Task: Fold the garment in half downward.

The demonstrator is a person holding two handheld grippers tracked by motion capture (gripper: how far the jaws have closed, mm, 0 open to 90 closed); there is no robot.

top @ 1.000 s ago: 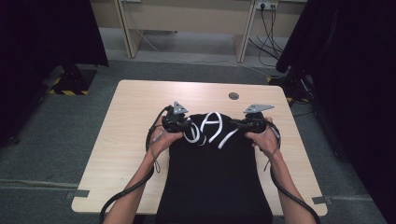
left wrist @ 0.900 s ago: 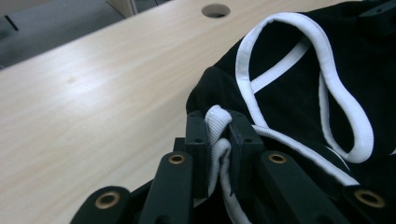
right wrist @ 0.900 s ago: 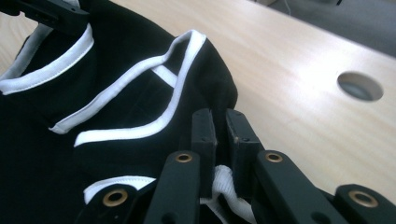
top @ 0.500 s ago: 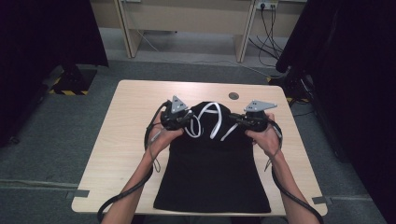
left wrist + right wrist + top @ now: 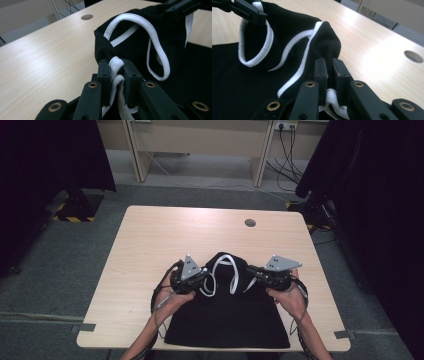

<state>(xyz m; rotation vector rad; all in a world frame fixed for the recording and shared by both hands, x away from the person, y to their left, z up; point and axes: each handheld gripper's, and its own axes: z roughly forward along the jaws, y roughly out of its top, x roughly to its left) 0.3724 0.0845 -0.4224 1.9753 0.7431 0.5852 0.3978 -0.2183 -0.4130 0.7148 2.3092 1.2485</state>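
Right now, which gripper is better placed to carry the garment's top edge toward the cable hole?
Right, probably. The right gripper sits on the side of the cable hole and grips the black garment. The left gripper, also clamped on its white trim, is farther away.

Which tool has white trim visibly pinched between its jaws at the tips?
The left tool: white trim fills its jaws. The right tool shows black fabric at its tips.
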